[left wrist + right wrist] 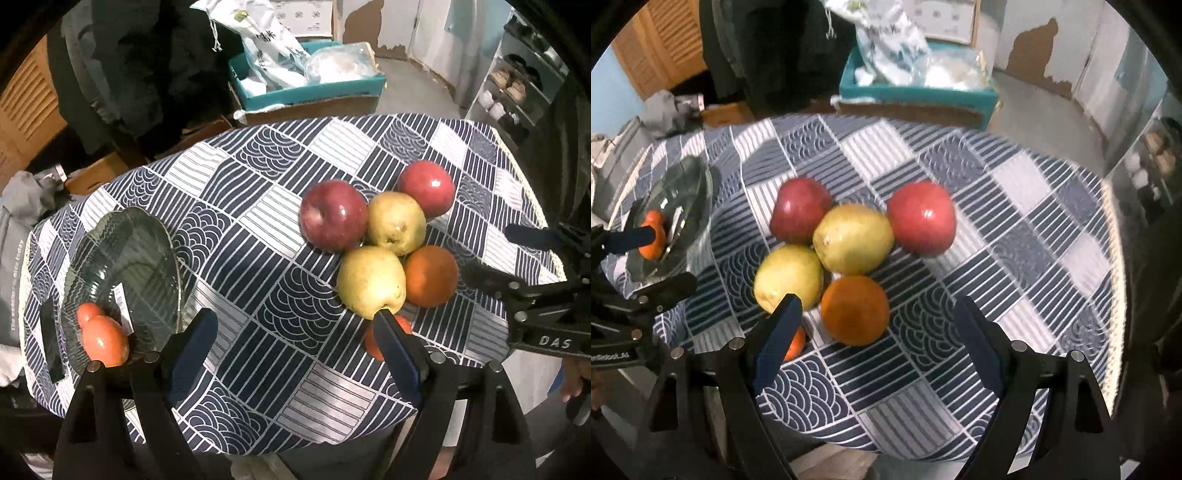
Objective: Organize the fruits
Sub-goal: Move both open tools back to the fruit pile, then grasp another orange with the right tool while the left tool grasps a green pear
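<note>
Fruit cluster: two red apples, two yellow pears, a large orange and a small tangerine lie touching in a clump on the counter, well apart from the glass bowl.
Glass bowl: at the counter's left edge, holding two tangerines.
Step in hand: likely picking the next fruit for the bowl; best to take an outer fruit such as the orange, straddling it squarely so that its neighbours do not roll.
Right gripper: fingers wide apart and empty, the orange just ahead between them.
Left gripper: fingers spread and empty, between bowl and cluster.
</note>
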The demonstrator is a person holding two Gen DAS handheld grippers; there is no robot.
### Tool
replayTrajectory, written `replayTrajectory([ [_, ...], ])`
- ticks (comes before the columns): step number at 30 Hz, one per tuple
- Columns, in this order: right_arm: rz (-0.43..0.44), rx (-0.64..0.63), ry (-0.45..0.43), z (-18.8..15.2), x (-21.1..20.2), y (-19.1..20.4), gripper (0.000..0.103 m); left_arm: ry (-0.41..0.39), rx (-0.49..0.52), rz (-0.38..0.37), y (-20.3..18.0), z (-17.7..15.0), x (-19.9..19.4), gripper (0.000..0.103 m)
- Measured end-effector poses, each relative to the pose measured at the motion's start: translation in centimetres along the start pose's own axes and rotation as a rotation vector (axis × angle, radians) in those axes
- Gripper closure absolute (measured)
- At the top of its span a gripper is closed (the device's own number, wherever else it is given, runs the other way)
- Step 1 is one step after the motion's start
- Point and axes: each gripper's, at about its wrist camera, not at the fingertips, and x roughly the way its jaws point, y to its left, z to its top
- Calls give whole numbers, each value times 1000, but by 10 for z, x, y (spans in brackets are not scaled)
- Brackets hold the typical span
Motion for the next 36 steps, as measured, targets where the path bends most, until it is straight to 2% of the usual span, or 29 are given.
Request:
replayTrajectory([
  [7, 18, -13, 85, -6, 35, 3, 18, 29, 7, -3, -3, -1, 20, 16],
  [17, 20, -54, 128, -8, 64, 12, 19, 61, 25, 22, -6, -3, 40, 16],
  [24, 76, -40, 168, -9, 83, 9, 32, 66, 36, 14, -10, -2, 42, 16],
  [26, 109, -30, 172, -9, 85, 8, 41, 67, 39, 4, -12, 0, 42, 16],
  [29, 107, -29, 166, -10, 82, 6, 42, 75, 32, -25, -14, 2, 43, 16],
  [36, 31, 20, 116, -16, 66, -15, 42, 89, -2, -107, -23, 10, 49, 16],
])
